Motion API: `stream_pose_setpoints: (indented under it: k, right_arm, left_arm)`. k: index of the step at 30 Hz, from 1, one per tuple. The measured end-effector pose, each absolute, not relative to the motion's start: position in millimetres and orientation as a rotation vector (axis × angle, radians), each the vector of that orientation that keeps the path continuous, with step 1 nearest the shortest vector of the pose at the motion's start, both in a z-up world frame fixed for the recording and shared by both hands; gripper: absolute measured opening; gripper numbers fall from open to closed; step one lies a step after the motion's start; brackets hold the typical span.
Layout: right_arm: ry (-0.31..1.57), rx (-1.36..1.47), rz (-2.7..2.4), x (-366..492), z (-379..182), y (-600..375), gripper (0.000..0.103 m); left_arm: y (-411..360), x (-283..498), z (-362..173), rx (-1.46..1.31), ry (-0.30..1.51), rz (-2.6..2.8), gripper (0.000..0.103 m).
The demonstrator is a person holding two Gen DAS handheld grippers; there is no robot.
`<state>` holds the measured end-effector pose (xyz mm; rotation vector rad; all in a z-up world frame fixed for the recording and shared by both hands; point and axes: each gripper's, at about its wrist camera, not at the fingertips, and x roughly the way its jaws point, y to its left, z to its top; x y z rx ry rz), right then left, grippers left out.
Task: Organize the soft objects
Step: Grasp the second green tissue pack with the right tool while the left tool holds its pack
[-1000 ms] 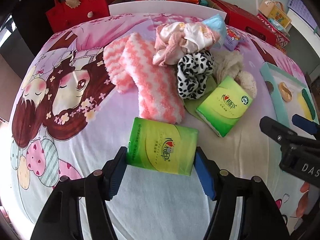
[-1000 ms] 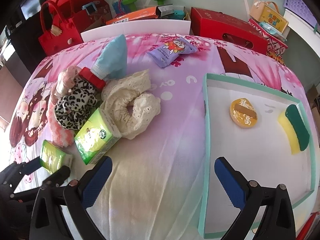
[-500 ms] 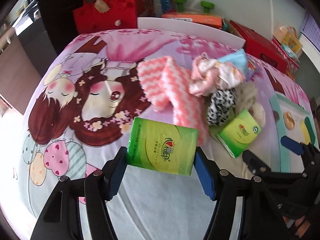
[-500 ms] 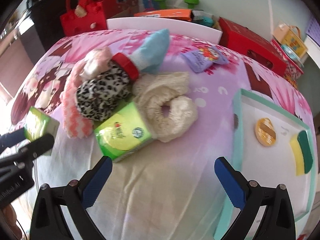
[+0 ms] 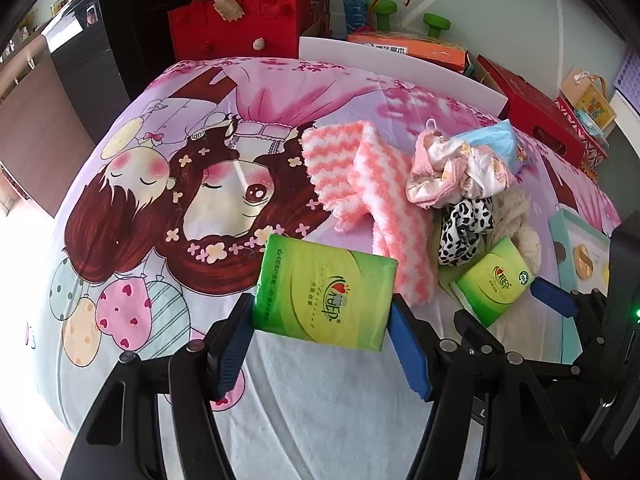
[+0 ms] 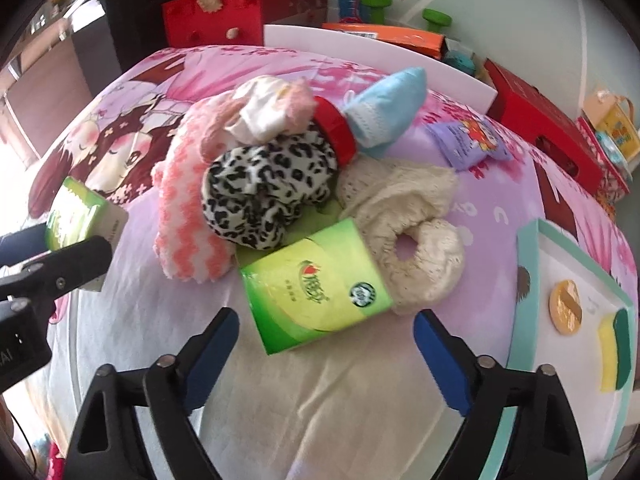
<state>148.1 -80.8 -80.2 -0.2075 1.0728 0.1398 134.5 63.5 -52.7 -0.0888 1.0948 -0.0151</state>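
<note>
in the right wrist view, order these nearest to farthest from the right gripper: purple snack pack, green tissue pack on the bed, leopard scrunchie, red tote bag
From the right gripper:
1. Green tissue pack, just ahead between the open fingers.
2. Leopard scrunchie, behind it, slightly left.
3. Purple snack pack, farther back on the right.
4. Red tote bag, off the bed at the far left.

Cartoon-print bed sheet [image 5: 168, 184]; on it striped sock [image 5: 372, 196], tissue pack [image 6: 316, 288], teal tray [image 6: 576, 264]
</note>
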Motion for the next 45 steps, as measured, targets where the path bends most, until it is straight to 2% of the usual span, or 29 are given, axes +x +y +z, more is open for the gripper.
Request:
stream_pose_setpoints:
  k: [5,9,19,28,32,38,40,42,45]
  right_arm:
    - [1.064,-0.242,0.146,148,-82,-73,0.086]
    - [1.067,-0.239,0.134,149,-84,-75,0.073]
    - [1.076,-0.201,0.145,147,-81,-82,0.072]
    - [1.007,-0.115,0.109,139,-55,-105,0.072]
    - [1.012,-0.086,0.094,139,-54,-117,0.068]
    - [1.059,-0.055,0.118,138,-64,-122,0.068]
    - [1.062,-0.042,0.136,138,-66,-121,0.071]
    - [1.064,-0.033,0.146,138,-67,-120,0.080]
    - [1.067,-0.048,0.145,139,-68,-117,0.081]
  left_arm:
    - [64,136,-54,-0.090,1.099,-0.009,0.067]
    - [62,136,-55,-0.084,1.101,-0.013,0.067]
    - [61,136,-55,-0.078,1.101,-0.020,0.067]
    - [57,134,-47,-0.076,1.073,-0.038,0.067]
    - [53,133,-42,-0.072,1.054,-0.048,0.067]
    - [42,132,-43,-0.042,1.062,-0.062,0.067]
    - [40,132,-43,-0.036,1.062,-0.065,0.067]
    - [38,132,-44,-0.031,1.063,-0.068,0.067]
    - [38,132,-45,-0.033,1.070,-0.067,0.067]
